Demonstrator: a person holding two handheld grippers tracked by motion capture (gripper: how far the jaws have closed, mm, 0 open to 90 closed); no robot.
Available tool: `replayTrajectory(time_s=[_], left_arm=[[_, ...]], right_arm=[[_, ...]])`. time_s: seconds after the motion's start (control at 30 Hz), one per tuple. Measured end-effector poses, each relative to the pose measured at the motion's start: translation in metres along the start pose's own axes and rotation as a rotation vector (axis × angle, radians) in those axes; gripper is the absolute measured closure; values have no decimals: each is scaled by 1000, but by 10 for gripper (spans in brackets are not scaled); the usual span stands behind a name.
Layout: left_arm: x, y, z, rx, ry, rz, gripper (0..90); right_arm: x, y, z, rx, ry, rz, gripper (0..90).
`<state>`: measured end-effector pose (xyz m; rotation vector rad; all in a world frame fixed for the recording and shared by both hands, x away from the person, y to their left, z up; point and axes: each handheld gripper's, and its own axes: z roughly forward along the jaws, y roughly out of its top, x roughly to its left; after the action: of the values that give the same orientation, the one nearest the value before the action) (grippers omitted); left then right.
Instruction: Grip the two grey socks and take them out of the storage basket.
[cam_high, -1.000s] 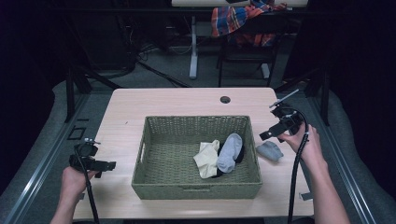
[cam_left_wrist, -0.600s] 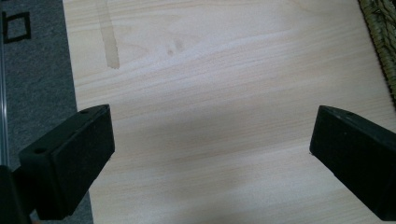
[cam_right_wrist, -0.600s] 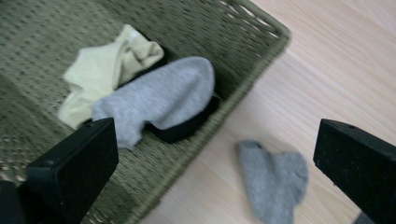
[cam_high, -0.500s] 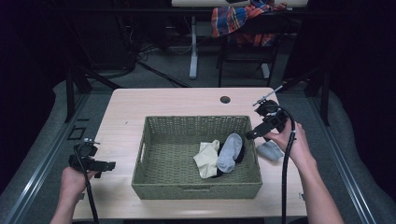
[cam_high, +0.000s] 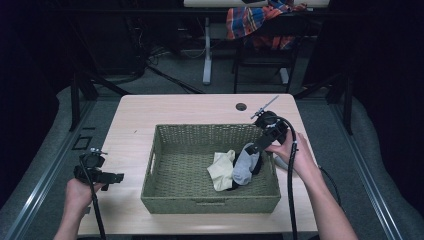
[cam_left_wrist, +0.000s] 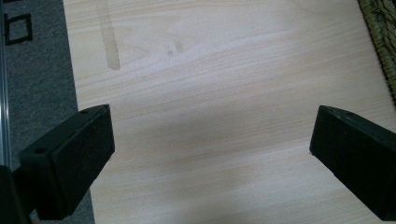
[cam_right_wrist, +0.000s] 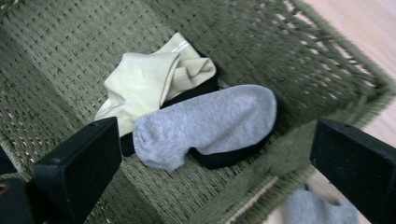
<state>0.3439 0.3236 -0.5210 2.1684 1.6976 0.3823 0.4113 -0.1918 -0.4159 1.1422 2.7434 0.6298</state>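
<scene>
A woven green basket (cam_high: 210, 204) stands mid-table. Inside it lie a pale yellow sock (cam_high: 220, 167), a grey sock (cam_high: 244, 165) and a black sock partly hidden under them. My right gripper (cam_high: 254, 148) hangs open over the basket's right rim. In the right gripper view its jaws (cam_right_wrist: 212, 135) straddle the grey sock (cam_right_wrist: 210, 123) from above without touching it, with the yellow sock (cam_right_wrist: 149, 79) beyond. A second grey sock (cam_right_wrist: 317, 210) lies on the table outside the basket. My left gripper (cam_high: 112, 176) is open over bare wood (cam_left_wrist: 210, 56) at the front left.
The basket's corner (cam_left_wrist: 380, 37) edges into the left gripper view at upper right. A round cable hole (cam_high: 241, 106) sits near the table's far edge. Beyond the table stand a chair with plaid cloth (cam_high: 260, 22) and desk legs. Grey floor (cam_left_wrist: 32, 70) borders the table's left edge.
My right gripper has moved left, from above the grey sock on the table to over the basket's right rim. The left gripper has stayed put.
</scene>
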Motion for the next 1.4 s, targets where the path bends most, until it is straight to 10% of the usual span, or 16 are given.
replayTrajectory(time_s=[1.4], left_arm=[[-2, 1, 0, -5, -2, 13, 2]], right_arm=[[28, 16, 92, 270, -9, -16, 226]])
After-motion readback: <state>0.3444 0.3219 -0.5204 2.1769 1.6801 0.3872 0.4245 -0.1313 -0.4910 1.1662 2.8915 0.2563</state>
